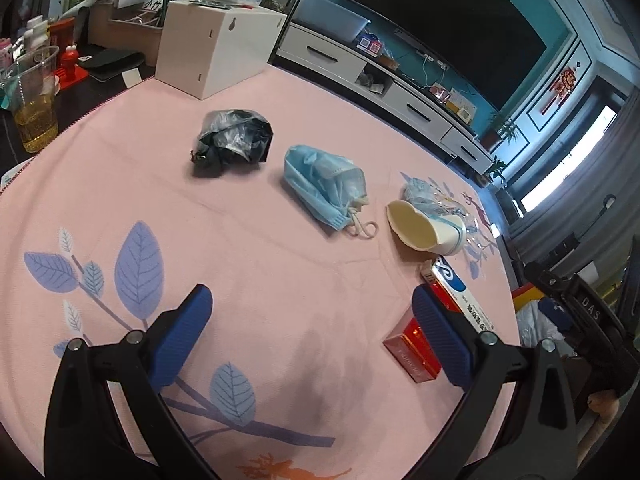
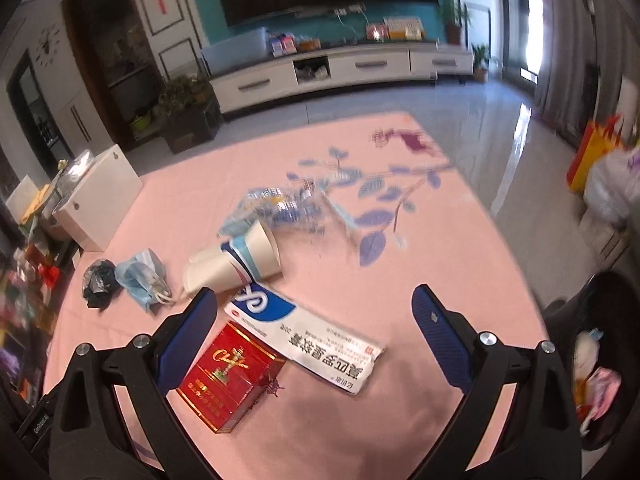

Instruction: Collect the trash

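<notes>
Six pieces of trash are seen on the pink cloth (image 1: pixel 280 264), left to right: one black bag (image 1: pixel 232 136), one blue mask (image 1: pixel 324 184), one clear wrapper (image 2: pixel 280 208), one paper cup (image 1: pixel 424 228), one white box (image 2: pixel 308 332), one red box (image 2: pixel 232 376). The left gripper (image 1: pixel 312 332) and right gripper (image 2: pixel 316 328) are both held wide, gripping nothing.

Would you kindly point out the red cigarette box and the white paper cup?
Red cigarette box (image 2: pixel 230 376), right wrist view, on its top face.
White paper cup (image 2: pixel 232 258), right wrist view, on its side wall.

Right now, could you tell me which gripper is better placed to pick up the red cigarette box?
Right. The right gripper hangs open with the red cigarette box by its left finger. The left gripper, also open, faces bare pink tablecloth, with the box beyond its right finger.
</notes>
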A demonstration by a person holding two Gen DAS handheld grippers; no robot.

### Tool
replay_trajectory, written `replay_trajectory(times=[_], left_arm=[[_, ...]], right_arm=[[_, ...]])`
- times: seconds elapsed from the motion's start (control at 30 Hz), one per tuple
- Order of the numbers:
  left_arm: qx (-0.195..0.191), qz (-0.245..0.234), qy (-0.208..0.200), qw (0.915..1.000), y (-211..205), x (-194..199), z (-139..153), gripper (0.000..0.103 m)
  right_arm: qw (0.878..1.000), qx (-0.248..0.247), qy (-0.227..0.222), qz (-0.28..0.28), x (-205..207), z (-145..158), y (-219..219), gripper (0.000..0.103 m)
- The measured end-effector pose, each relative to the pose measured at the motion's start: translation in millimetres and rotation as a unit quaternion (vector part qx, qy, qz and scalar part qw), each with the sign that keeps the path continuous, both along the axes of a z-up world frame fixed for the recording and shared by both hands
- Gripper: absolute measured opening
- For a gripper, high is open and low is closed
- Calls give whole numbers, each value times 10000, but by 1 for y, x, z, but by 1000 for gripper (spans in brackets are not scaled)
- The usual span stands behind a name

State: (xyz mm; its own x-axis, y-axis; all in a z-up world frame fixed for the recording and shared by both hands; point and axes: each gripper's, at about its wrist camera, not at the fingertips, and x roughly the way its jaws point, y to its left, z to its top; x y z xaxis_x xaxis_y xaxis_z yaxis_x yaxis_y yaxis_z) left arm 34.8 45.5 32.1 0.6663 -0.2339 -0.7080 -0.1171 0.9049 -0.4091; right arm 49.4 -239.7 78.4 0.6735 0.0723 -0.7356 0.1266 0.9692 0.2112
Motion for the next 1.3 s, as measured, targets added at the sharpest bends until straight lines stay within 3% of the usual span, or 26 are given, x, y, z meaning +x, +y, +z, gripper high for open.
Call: replay_trajectory(times=[0.13,0.43,0.63,0.97,1.3], left_arm=[[37,-50,8,10000,-3,-1,-1,100],[199,-210,67,9996,-12,-1,-5,100],[188,-270,70,9994,-13,-1,-5,100],[172,-276,80,9994,-11,1,-5,100],[112,-234,6,9997,-3,3,-2,100]], right_arm=[[9999,140,94,21,2,-7,-2,96],[9970,-728,-189,183,-10,0,16,96],[9975,-605,-138,341,-13,-1,15,96],[9959,-721,85,538,-19,-12,13,82],[9964,-403,288,688,-17,-17,4,82]])
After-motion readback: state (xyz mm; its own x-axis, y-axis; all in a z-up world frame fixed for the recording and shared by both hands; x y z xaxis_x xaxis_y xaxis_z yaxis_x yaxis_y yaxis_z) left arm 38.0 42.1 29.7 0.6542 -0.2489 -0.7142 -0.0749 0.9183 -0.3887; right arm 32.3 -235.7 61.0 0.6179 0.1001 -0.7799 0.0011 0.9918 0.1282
